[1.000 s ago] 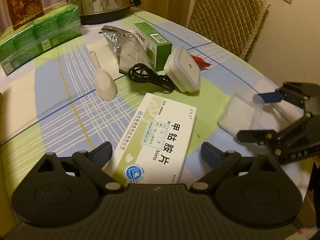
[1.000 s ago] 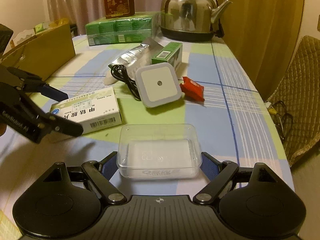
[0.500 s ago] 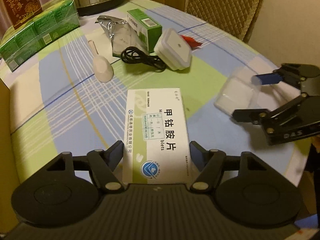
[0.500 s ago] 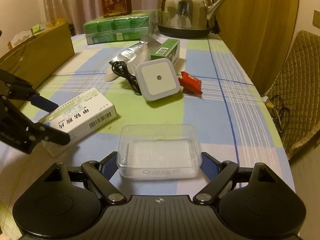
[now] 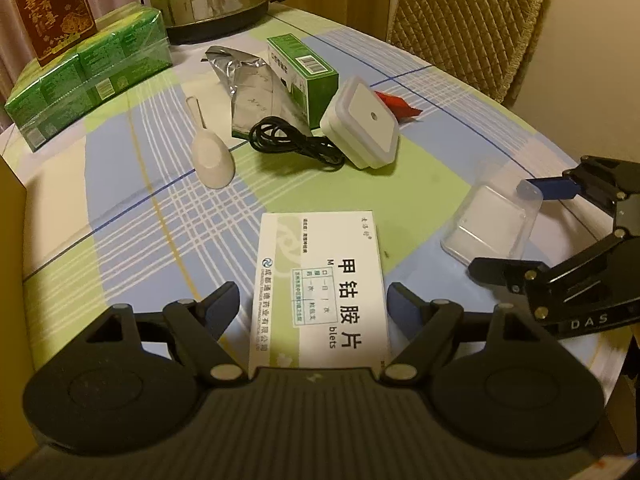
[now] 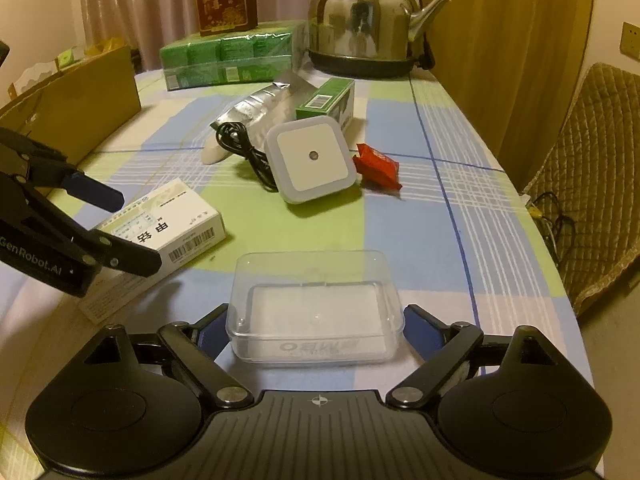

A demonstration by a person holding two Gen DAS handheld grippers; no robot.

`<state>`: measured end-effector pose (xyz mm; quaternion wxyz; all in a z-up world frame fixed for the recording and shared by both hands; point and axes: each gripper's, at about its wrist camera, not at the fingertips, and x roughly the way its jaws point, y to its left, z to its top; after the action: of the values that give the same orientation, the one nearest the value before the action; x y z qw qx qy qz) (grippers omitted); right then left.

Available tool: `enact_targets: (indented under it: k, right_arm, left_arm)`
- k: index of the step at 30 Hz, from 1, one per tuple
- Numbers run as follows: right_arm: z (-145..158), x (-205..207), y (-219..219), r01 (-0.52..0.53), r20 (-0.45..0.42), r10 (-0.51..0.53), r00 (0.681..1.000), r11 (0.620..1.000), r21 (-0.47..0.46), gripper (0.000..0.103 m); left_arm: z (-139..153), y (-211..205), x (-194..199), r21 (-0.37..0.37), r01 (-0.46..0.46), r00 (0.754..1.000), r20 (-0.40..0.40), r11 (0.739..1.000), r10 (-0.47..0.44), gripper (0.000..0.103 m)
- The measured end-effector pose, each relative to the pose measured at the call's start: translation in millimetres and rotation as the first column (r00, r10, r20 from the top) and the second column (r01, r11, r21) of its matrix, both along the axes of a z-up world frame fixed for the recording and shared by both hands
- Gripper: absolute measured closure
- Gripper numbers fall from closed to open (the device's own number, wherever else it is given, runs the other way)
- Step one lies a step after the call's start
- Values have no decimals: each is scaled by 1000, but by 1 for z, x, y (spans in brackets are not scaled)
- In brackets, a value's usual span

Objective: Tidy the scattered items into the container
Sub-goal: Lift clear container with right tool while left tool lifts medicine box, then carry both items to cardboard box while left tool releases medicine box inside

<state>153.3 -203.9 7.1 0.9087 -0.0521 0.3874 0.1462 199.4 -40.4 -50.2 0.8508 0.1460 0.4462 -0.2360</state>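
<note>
— While the left gripper (image 5: 314, 306) straddled the white medicine box (image 5: 320, 284), how wide were its fingers (image 5: 224, 304)?

— Spread wide, one on each long side of the box, with a thin gap on both sides as far as the left wrist view showed; contact could not be ruled out from that angle. The box lay flat on the checked tablecloth (image 5: 132, 216), its near end under the gripper body.

— And the right gripper (image 6: 316, 330)?

— Also parted, its blue pads flanking the clear plastic container (image 6: 316, 308) without visibly pressing its walls. It was low and level, pointing down the table.

— How did the container look?

— Upright, nothing in it, just right of the medicine box near the table's front edge.

— The other items?

— Farther back sat a white square night light (image 6: 310, 158) propped on its edge, a black cable (image 5: 292, 144) touching it, a red packet (image 6: 378, 166) beside it, a white scoop (image 5: 210, 156), a silver foil pouch (image 5: 252, 92) and a small green box (image 5: 300, 68)
</note>
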Motion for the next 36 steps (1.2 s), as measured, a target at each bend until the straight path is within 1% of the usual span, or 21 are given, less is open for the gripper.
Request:
enact_targets:
  k: [4, 6, 7, 12, 16, 22, 23, 24, 26, 31, 36]
  right_arm:
    - [0, 1, 0, 5, 3, -5, 1000, 1000, 4, 15]
    - [0, 2, -1, 9, 8, -9, 1000, 1000, 7, 15]
    - [0, 2, -1, 12, 9, -12, 1000, 1000, 8, 15]
    - [0, 3, -1, 26, 4, -26, 1000, 1000, 17, 15]
    - [1, 5, 2, 38, -5, -38, 999, 999, 23, 14]
    - [0, 7, 7, 54, -4, -54, 999, 999, 6, 15]
    - [0, 6, 7, 55, -3, -55, 998, 998, 0, 15]
    - [0, 6, 8, 57, 1, -57, 998, 998, -6, 19]
    - [1, 4, 8, 56, 3, -56, 998, 998, -19, 19]
    - [7, -2, 9, 50, 16, -49, 999, 999, -17, 20]
    - [17, -8, 12, 44, 30, -44, 999, 999, -1, 20]
  left_arm:
    - [-6, -3, 1, 22, 14, 1000, -9, 1000, -14, 29]
    - [-9, -3, 2, 24, 15, 1000, -19, 1000, -15, 35]
    - [-9, -2, 1, 24, 13, 1000, -19, 1000, -12, 35]
    - [-7, -1, -5, 27, 9, 999, -35, 1000, -8, 36]
    - [-6, 3, -12, 31, -14, 999, -41, 999, 15, 36]
    - [-7, 8, -19, 26, -43, 998, -37, 999, 44, 36]
    - [-7, 8, -19, 26, -45, 998, -37, 999, 46, 36]
    - [-7, 8, -19, 26, -47, 998, -37, 999, 47, 36]
    - [-7, 8, -19, 25, -51, 998, -39, 998, 52, 35]
    - [-5, 9, -24, 30, -63, 997, -40, 998, 64, 36]
    - [4, 20, -35, 3, -108, 994, -31, 994, 108, 36]
